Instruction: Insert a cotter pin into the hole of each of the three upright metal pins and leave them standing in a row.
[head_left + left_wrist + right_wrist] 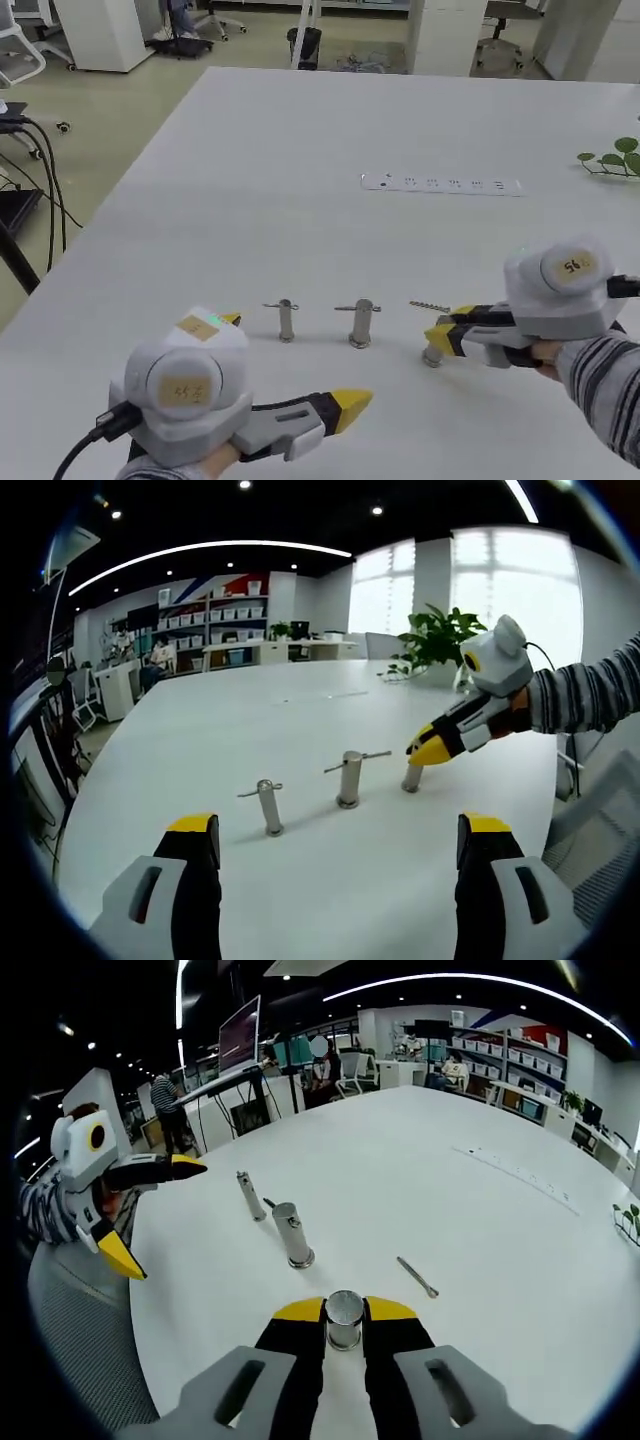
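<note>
Three upright metal pins stand in a row on the white table. The left pin and the middle pin each carry a cotter pin through the top. My right gripper is shut on the third metal pin, which stands on the table with its hole bare. A loose cotter pin lies flat just beyond it. My left gripper hovers open in front of the row, holding nothing.
A white power strip lies farther back on the table. A small green plant sits at the right edge. Cables hang off the left side near the floor. Office chairs and desks stand beyond the table.
</note>
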